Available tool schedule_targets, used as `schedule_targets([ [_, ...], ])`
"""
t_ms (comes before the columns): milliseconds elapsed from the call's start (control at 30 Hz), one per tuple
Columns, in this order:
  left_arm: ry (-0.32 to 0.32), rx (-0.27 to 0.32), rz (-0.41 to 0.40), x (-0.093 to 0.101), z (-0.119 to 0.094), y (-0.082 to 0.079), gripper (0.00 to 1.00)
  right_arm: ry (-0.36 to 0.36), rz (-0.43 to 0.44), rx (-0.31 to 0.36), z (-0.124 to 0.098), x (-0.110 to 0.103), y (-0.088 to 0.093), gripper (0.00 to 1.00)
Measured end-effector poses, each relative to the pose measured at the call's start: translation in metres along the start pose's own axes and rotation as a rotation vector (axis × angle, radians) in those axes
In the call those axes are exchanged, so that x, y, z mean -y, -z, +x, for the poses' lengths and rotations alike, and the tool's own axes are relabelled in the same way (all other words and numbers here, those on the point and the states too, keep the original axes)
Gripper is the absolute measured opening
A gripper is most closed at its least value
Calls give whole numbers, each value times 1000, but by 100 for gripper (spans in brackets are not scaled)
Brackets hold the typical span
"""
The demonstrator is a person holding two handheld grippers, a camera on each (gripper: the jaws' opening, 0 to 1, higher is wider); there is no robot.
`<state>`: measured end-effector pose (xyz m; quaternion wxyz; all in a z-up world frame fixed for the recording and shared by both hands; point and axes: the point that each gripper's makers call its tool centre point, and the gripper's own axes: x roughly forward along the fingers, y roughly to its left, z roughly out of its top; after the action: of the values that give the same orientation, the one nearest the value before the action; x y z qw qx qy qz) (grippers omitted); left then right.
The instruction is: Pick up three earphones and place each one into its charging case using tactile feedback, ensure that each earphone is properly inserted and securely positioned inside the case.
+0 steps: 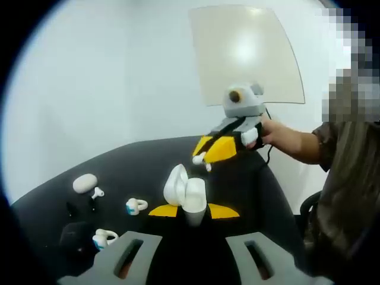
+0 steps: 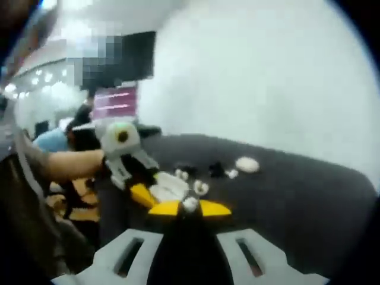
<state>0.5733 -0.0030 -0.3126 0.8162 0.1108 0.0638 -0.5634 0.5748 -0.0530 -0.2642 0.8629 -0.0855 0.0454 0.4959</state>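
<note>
Surface: a dark, matte table [image 1: 249,178] with a rounded edge, seen in both views.
Room: plain white walls; a pale rectangular panel [image 1: 246,53] hangs behind the table in the left gripper view. In the right gripper view the background is blurred, with ceiling lights and a dark screen [image 2: 133,50].
Charging case: a glossy white open case [image 1: 185,191], lid raised, smooth and rounded, held between the yellow tips of the left gripper [image 1: 193,211].
Left gripper: jaws drawn narrow, clamped on the case; grey plastic body, yellow pads.
Right gripper: its tips [image 2: 189,208] pinch a small white earphone [image 2: 190,203] just above the open case; in the left gripper view it hangs over the table in a person's hand [image 1: 270,133].
Other earphones: two white ear-hook pieces with blue accents [image 1: 136,206] [image 1: 104,238] lie on the table near the left gripper.
Closed case: a white oval pebble [image 1: 85,183] with a small white earbud [image 1: 97,192] just beside it.
Person: an olive sleeve [image 1: 347,172] at the table's edge.
</note>
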Motion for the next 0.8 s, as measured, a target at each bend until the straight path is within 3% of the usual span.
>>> schedule_targets([
  [133,-1,0,1,0,0,0,14,-8,-139,44,-3,-6,-14,13],
  [333,0,0,1,0,0,0,14,-10,-360,21,-1,-16,-20,13],
  [467,0,0,2,1,0,0,14,3,-513,-31,6,-17,-19,13],
  [567,-1,0,2,0,0,0,14,-45,-652,-81,14,-27,-17,13],
  [667,0,0,2,0,0,0,14,-67,-734,-141,22,-28,-12,13],
  [800,0,0,2,1,0,0,14,-121,-852,-162,28,-33,-9,13],
])
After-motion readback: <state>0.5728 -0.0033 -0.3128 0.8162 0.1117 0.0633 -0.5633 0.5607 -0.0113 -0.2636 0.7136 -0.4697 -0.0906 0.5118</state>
